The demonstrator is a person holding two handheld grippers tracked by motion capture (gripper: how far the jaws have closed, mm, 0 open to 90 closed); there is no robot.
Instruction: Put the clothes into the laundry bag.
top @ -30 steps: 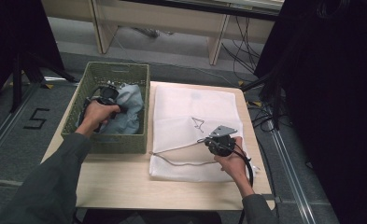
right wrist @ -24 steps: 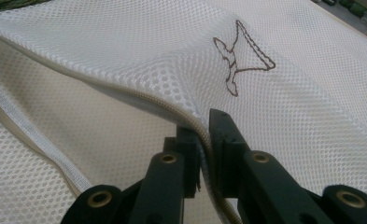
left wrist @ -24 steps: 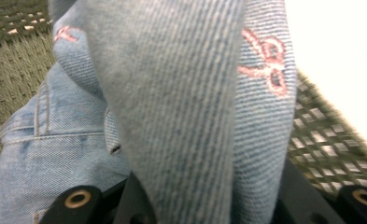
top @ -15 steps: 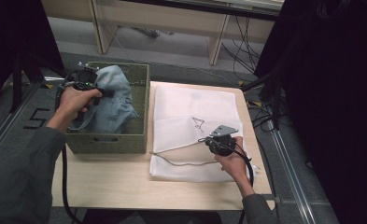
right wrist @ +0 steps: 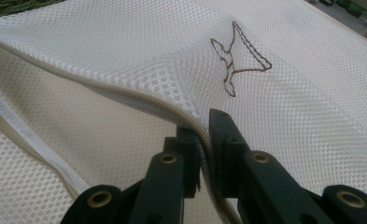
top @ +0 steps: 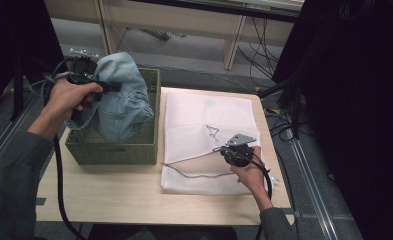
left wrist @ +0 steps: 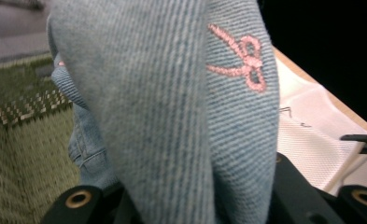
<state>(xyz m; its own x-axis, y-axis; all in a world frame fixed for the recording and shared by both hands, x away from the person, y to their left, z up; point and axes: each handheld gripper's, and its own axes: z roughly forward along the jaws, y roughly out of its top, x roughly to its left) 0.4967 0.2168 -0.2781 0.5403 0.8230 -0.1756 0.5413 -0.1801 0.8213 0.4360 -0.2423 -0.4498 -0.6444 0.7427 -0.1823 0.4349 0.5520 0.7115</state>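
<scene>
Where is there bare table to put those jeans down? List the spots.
Bare wood runs along the table's near edge, in front of the green basket and the white mesh bag. The bag covers the right half, where the right gripper lifts its edge.

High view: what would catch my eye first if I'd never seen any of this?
Probably the pale blue denim garment, held up over the green woven basket at the table's left by the left gripper; a pink bow is stitched on it. Next, the white mesh laundry bag spread on the table's right half, its zipper edge pinched and lifted by the right gripper.
</scene>
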